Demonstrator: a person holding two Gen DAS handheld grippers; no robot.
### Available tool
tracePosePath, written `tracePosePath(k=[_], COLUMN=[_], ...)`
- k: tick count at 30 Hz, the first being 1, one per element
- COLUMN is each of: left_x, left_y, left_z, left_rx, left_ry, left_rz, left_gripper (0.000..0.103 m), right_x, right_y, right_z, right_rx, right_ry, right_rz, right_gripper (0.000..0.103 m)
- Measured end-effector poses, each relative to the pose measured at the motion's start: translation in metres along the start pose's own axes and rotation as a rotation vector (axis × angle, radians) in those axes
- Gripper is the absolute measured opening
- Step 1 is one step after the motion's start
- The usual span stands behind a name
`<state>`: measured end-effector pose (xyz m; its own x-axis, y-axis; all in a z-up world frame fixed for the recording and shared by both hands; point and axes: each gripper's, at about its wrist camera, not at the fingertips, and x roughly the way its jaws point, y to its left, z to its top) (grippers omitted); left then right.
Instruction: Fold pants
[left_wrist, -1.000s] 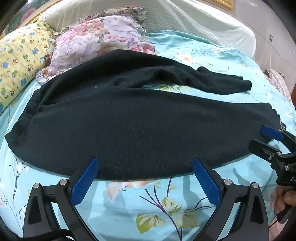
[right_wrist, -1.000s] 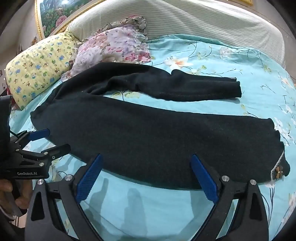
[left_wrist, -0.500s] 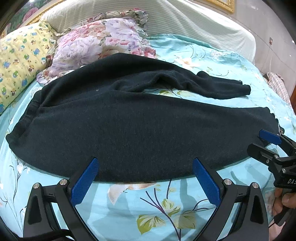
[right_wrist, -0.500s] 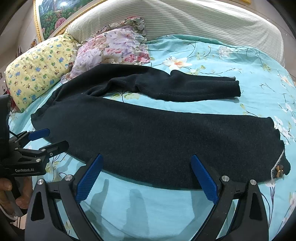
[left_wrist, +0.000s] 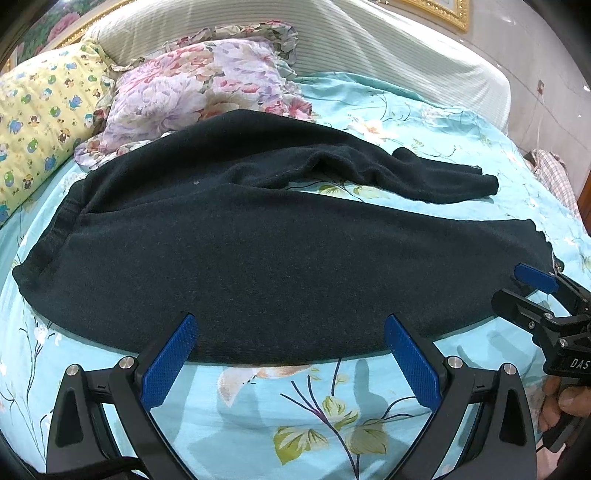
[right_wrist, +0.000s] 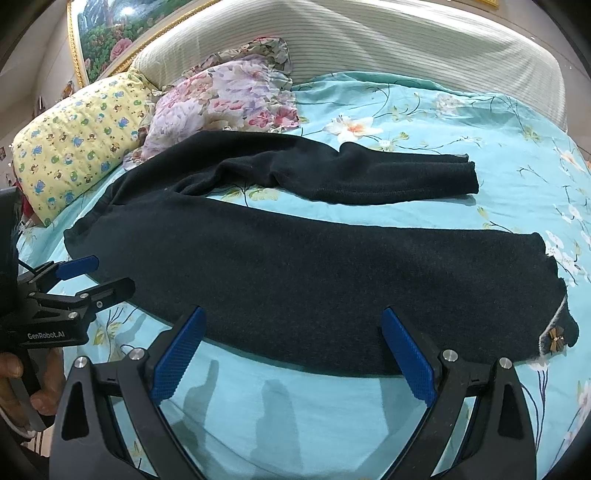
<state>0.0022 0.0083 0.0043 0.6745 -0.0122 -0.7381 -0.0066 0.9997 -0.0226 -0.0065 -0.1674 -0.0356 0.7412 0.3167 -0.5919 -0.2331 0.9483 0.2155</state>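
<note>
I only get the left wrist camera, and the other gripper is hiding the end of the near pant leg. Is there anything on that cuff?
Observer: Yes. The right wrist view shows a small brown bow on the near cuff of the black pants.
Operator: Cool! And what does my left gripper look like from over there?
Observer: The left gripper is open, with its tips at the waistband end of the pants. It holds nothing.
</note>
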Motion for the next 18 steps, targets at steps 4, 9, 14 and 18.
tracePosePath(k=[4, 9, 14, 18], left_x=[0.0002, -0.0003, -0.0004, -0.0001], left_y=[0.0003, 0.0006, 0.0013, 0.0007], left_z=[0.0000, 0.0010, 0.0011, 0.0013], left_rx=[-0.002, -0.004, -0.005, -0.007], left_ry=[0.001, 0.000, 0.000, -0.002], left_rz=[-0.001, -0.006, -0.011, -0.010], left_gripper=[0.102, 0.102, 0.102, 0.101], right_x=[-0.0003, -0.0013, -0.0011, -0.0007], right_y=[0.0003, 0.0004, -0.0002, -0.0004], right_z=[-0.0006, -0.0009, -0.0007, -0.0004], right_rx=[0.001, 0.000, 0.000, 0.000], right_ry=[0.000, 0.002, 0.004, 0.003], right_rz=[0.000, 0.000, -0.001, 0.001], right_gripper=[0.096, 0.096, 0.096, 0.096])
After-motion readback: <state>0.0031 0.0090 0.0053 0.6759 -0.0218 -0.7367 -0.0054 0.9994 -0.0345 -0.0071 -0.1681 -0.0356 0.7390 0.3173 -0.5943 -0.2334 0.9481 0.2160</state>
